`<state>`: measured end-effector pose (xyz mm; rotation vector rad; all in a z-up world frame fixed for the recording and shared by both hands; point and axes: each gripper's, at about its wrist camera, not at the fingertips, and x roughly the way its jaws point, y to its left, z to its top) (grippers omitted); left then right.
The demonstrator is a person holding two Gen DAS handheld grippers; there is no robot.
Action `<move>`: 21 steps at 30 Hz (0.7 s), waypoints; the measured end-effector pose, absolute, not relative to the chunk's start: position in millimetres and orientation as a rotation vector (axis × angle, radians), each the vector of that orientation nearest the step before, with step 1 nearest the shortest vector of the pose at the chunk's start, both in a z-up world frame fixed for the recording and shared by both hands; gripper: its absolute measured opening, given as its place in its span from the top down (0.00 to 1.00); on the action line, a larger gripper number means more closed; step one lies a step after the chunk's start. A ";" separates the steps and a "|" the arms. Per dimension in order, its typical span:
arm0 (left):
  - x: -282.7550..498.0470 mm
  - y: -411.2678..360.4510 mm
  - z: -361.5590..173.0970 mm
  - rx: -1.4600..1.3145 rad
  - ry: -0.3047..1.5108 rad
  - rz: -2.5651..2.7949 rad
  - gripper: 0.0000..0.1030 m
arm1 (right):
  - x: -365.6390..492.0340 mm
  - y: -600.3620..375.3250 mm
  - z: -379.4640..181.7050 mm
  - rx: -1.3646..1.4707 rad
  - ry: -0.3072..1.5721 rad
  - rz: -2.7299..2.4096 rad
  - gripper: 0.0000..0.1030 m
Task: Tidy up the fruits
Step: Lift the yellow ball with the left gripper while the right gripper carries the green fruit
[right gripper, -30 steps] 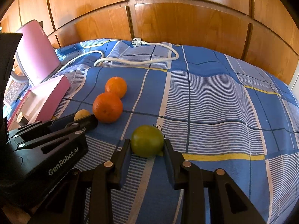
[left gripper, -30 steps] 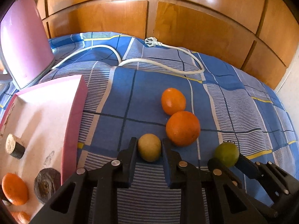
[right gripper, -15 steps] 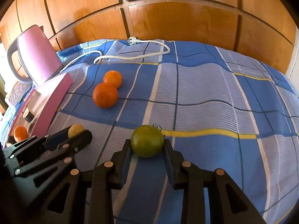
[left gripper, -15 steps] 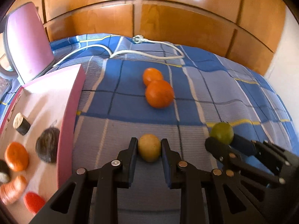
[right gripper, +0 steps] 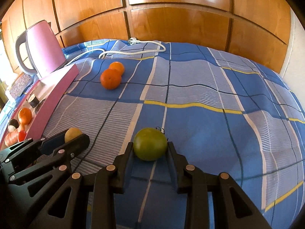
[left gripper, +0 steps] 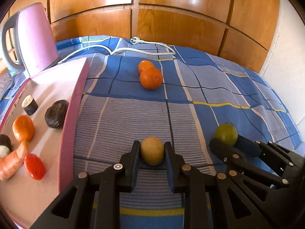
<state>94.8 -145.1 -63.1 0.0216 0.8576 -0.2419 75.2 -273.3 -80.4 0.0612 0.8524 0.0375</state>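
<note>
Left wrist view
Left gripper (left gripper: 152,153): closed on the yellow fruit (left gripper: 152,150), one finger on each side; the fruit is lifted clear of the cloth (left gripper: 209,87).
Landmark: pink tray (left gripper: 74,103), at the left edge of the cloth.
Yellow fruit position: right of the tray's near end, near its wall.
Right gripper (left gripper: 226,139): seen side-on further right of the tray, holding the green fruit (left gripper: 226,134).
Oranges (left gripper: 150,78): two, touching, on the cloth beyond the tray's far corner.
Shown only here: tray contents in full, namely an orange fruit (left gripper: 23,127), a dark round item (left gripper: 56,113), a red piece (left gripper: 34,166) and a carrot-like piece (left gripper: 11,164).

Right wrist view
Right gripper (right gripper: 150,148): closed on the green fruit (right gripper: 150,144), held above the cloth (right gripper: 209,87), well right of the tray (right gripper: 51,99).
Left gripper (right gripper: 76,137): side-on just beside the tray's near end, yellow fruit (right gripper: 72,132) between its fingers.
Shown only here: the whole kettle (right gripper: 43,45) behind the tray's far end, and the open cloth to the right.

Step in hand (judgement): both fruits are gripped and in carry toward the tray; two oranges are not yet collected.
Next move (judgement): bring the left gripper over the tray wall, find a bare spot among the contents, lower, then release; the right follows once the left is clear.
</note>
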 end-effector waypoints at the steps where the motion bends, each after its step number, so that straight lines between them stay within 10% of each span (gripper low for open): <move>1: 92.2 -144.5 -62.9 0.021 0.858 -0.241 0.76 | 72.9 -273.2 -80.1 0.062 0.852 0.035 0.67; 21: 62.3 -133.7 -57.7 0.014 0.859 -0.265 0.76 | 41.8 -268.1 -78.7 0.082 0.870 0.025 0.67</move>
